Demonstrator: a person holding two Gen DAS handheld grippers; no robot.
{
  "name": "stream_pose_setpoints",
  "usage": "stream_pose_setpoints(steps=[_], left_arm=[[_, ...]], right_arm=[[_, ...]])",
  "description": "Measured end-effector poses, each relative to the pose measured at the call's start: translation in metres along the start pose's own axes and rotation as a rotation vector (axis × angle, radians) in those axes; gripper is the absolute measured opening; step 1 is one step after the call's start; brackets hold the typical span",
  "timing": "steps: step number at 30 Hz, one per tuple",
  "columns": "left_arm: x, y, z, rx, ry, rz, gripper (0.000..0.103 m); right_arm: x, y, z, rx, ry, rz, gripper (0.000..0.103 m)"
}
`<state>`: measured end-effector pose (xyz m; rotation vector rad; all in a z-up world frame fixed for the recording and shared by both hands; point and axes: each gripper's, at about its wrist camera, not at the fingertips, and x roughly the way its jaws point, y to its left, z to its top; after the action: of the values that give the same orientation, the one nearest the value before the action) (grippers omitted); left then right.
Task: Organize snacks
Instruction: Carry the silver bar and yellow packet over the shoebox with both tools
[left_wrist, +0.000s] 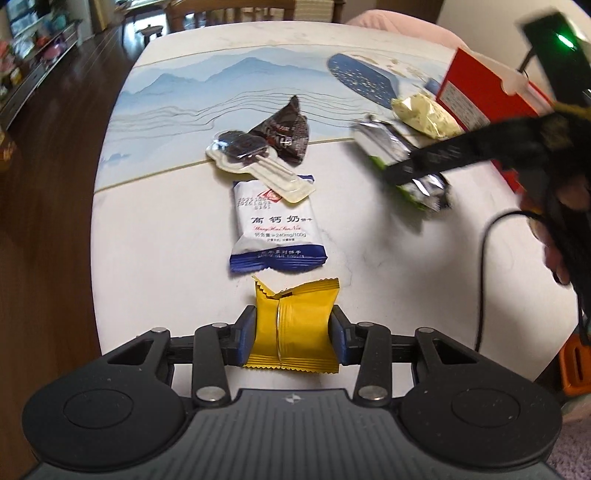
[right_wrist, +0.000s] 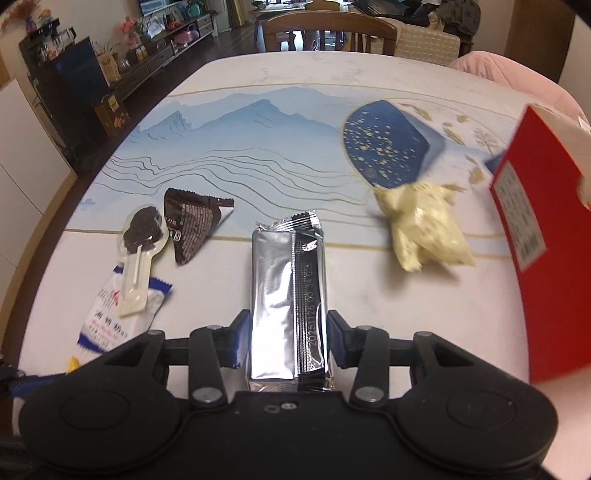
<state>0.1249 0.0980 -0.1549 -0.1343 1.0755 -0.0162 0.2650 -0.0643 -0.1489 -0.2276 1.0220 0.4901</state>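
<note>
Both grippers were loaded at this moment, so the step in hand seemed to be the carrying of two snacks toward the red box (right_wrist: 532, 258), which stood at the right edge of the table (right_wrist: 258, 92). To do it well, I judged that each gripper should keep a steady, moderate squeeze, because soft wrappers slip or crush easily, and that the long packet should stay level so its free end does not sag. The left gripper (left_wrist: 293, 332) was closed on the yellow sachet (left_wrist: 295, 325); the blue pads (left_wrist: 248, 334) pressed its two sides, and the upper end of the sachet stuck out in front of the fingertips, above the near edge of the table. The right gripper (right_wrist: 286, 338) held the silver wafer packet (right_wrist: 288, 295) by its near half, and the far half reached forward past the jaws. It was over the right part of the table, near the pale yellow snack bag (right_wrist: 424, 229) and the box. Between the grippers, near the middle of the table, lay the white and blue biscuit packet (left_wrist: 275, 225), the chocolate lollipop (left_wrist: 251, 155) resting partly on it, and the dark brown wrapper (left_wrist: 288, 133) just beside.
</note>
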Motion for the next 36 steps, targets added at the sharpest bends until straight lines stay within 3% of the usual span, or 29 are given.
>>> stream_pose_setpoints(steps=[10, 18, 28, 36], left_arm=[[-0.027, -0.010, 0.007, -0.063, -0.044, 0.007, 0.040], [-0.058, -0.037, 0.035, -0.050, -0.118, -0.010, 0.040], [-0.084, -0.104, 0.091, 0.030, -0.233, -0.059, 0.040], [-0.079, -0.169, 0.136, 0.108, -0.274, -0.096, 0.040]], right_arm=[[-0.065, -0.030, -0.018, 0.065, -0.076, 0.062, 0.042], [-0.120, -0.062, -0.014, 0.091, -0.184, 0.043, 0.042], [-0.163, -0.123, -0.003, 0.134, -0.287, -0.025, 0.042], [-0.177, -0.178, 0.002, 0.164, -0.330, -0.081, 0.042]])
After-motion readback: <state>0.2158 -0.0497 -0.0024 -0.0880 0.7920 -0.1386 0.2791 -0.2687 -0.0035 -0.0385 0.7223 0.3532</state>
